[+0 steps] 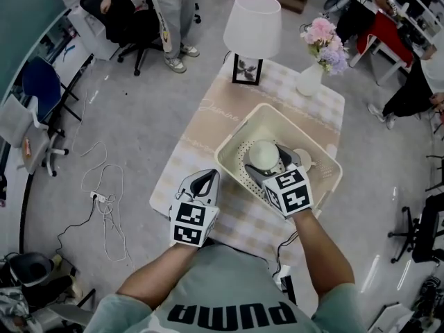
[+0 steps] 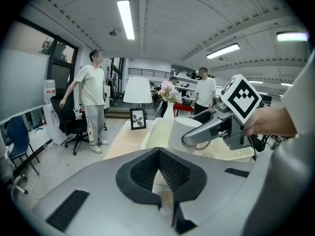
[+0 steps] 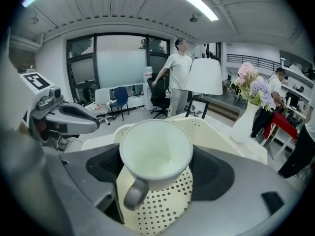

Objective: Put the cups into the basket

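Observation:
A white cup (image 1: 264,154) with a grey handle hangs above the inside of the cream perforated basket (image 1: 232,144). My right gripper (image 1: 270,161) is shut on it. In the right gripper view the cup (image 3: 155,149) sits mouth-up between the jaws, over the basket's holed floor (image 3: 162,208). A second pale cup (image 1: 304,161) lies in the basket, partly hidden behind the gripper. My left gripper (image 1: 205,180) is shut and holds nothing, over the checked cloth just left of the basket. The left gripper view shows the held cup (image 2: 183,132) and the right gripper (image 2: 211,129).
On the table's far end stand a white lamp (image 1: 253,25), a small picture frame (image 1: 247,69) and a white vase of flowers (image 1: 309,79). People stand and sit around the room. Office chairs (image 1: 132,26) and cables (image 1: 104,200) are on the floor to the left.

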